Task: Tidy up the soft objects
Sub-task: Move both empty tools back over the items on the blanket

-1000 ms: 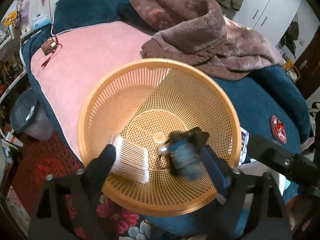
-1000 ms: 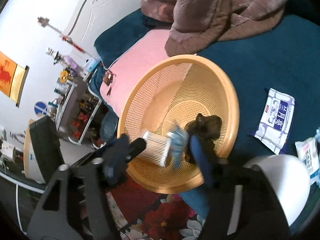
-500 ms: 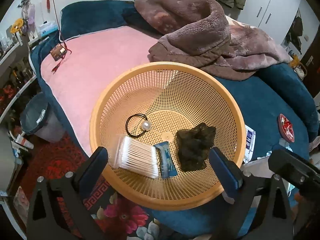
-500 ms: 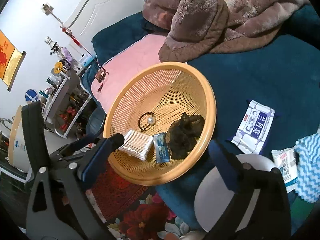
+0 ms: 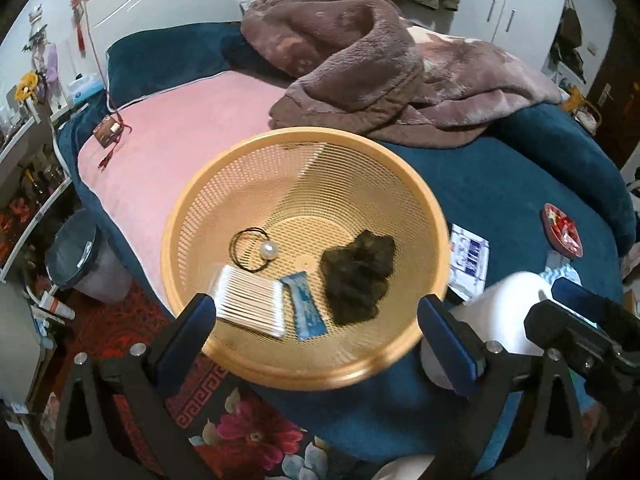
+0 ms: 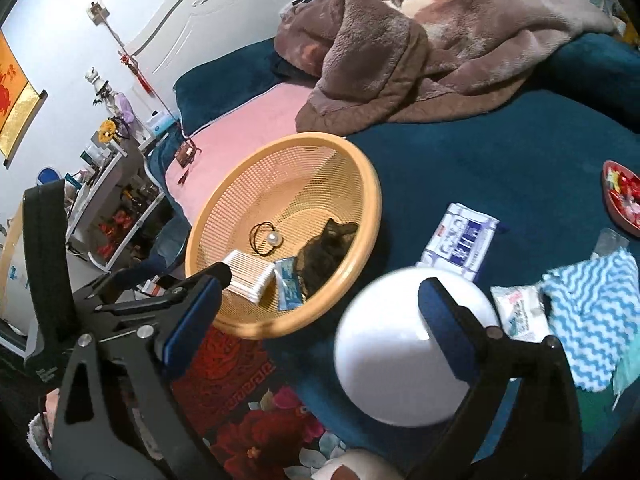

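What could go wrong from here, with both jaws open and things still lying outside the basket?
1. The orange basket seems to overhang the bed edge above the floor rug; a push on its near rim might tip it off.
2. The white roll lies right by the right gripper, at the bed edge; a nudge could roll it off.
3. The blue wavy cloth overlaps a small packet; grasping it may drag that along.

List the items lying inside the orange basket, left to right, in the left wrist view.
Black hair tie with a white pearl → clear pack of cotton swabs → small blue sachet → crumpled dark mesh cloth, all inside the orange plastic mesh basket.
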A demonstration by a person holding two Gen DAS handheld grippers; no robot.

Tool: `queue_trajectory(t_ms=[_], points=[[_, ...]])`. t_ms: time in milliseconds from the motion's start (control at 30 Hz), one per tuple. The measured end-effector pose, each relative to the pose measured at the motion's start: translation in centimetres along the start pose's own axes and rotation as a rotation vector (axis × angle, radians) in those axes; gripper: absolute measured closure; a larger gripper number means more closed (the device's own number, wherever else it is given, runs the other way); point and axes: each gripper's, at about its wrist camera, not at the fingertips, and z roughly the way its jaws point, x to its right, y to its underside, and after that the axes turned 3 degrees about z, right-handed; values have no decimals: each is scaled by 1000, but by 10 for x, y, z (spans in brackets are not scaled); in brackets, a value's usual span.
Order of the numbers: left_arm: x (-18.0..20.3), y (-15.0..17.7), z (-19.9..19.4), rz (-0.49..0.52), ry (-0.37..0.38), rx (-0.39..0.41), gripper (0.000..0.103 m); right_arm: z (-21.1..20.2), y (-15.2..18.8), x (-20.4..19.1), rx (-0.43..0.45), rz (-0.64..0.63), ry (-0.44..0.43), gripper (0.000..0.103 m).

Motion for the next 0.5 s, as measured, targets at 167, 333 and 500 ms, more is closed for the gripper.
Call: queue_trajectory(t_ms=[167, 333, 500], points=[[20, 5, -8, 28, 22, 10, 2, -15, 9, 14, 23, 23, 17, 3], [46, 6, -16, 77, 37, 23, 2, -29, 16, 31, 44, 50, 32, 3], [77, 11, -21, 127, 52, 21, 2, -47, 25, 52, 65, 82, 43, 3]])
